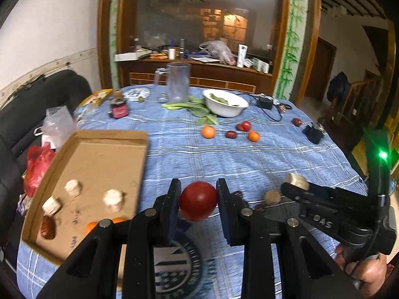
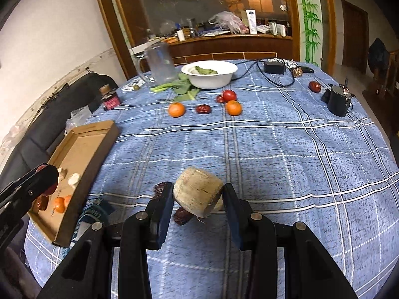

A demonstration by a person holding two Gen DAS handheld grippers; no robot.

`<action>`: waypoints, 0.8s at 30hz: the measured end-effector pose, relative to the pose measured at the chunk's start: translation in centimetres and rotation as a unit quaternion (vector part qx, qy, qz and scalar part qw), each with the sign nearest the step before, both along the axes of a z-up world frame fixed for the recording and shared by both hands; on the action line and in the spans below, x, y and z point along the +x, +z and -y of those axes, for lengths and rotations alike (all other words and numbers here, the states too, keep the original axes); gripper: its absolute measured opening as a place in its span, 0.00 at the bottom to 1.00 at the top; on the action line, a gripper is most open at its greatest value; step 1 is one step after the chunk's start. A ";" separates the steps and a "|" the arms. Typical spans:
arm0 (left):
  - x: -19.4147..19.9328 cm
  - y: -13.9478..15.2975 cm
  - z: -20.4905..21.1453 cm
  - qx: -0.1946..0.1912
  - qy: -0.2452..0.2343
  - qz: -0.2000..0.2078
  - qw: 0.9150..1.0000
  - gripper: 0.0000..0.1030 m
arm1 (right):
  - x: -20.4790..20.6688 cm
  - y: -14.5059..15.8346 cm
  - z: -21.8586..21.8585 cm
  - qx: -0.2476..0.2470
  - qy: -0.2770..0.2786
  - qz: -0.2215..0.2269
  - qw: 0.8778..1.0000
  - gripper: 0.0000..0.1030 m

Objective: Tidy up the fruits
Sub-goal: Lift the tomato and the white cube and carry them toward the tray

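Left gripper point(image 1: 198, 200): fingers closed onto a red tomato point(image 1: 198, 200), both pads touching it, held above the desk point(image 1: 249, 159) with its blue plaid cloth.

Right gripper point(image 2: 198, 196): fingers clamped on a pale peeled chunk point(image 2: 198, 194), lifted off the cloth; a dark red jujube point(image 2: 182, 218) lies on the desk right under it, another peeks out behind the left finger.

Cardboard tray point(image 1: 109, 134), left of the left fingers, close by. Inside: three pale chunks point(image 1: 113, 199), one dark red jujube point(image 1: 48, 226) at the near left corner, two small oranges point(image 1: 91, 226) at the near edge, partly hidden by the finger frame.

White bowl point(image 2: 209, 73), far ahead of the right fingers: green leaves inside; loose greens point(image 2: 184, 89) on the cloth just beside it, left.

Clear plastic pitcher point(image 2: 159, 62), left of the bowl; can't tell contents.

Still loose on the desk, well ahead of both fingers: two oranges point(image 2: 176, 109), a tomato point(image 2: 229, 95), a jujube point(image 2: 203, 109) between the oranges, another jujube touching the tomato, one more far right point(image 2: 314, 86). One pale chunk point(image 1: 272, 196) sits on the cloth between the two grippers.
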State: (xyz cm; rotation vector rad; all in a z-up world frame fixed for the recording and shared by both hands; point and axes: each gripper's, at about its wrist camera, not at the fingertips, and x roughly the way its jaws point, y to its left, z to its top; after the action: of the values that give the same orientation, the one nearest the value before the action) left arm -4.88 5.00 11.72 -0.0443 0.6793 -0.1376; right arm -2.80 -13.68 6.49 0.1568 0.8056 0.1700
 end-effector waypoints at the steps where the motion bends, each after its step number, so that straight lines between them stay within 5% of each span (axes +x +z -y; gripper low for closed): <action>1: -0.3 -0.1 -0.9 0.000 0.008 0.001 1.000 0.27 | -0.4 0.2 -0.4 0.000 0.003 0.003 1.000 0.42; 16: -3.2 -0.7 -13.6 -0.012 0.136 0.001 0.991 0.27 | -2.6 1.9 -8.7 0.004 0.074 0.018 0.997 0.42; 24: -3.7 -2.6 -16.5 0.006 0.160 -0.019 0.987 0.27 | -2.8 1.3 -14.3 0.011 0.133 0.002 0.991 0.42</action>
State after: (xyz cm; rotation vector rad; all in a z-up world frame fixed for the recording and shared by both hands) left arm -8.57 21.50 9.13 -0.1445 0.7027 0.1767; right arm -5.62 0.64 7.82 0.0684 0.8186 0.4310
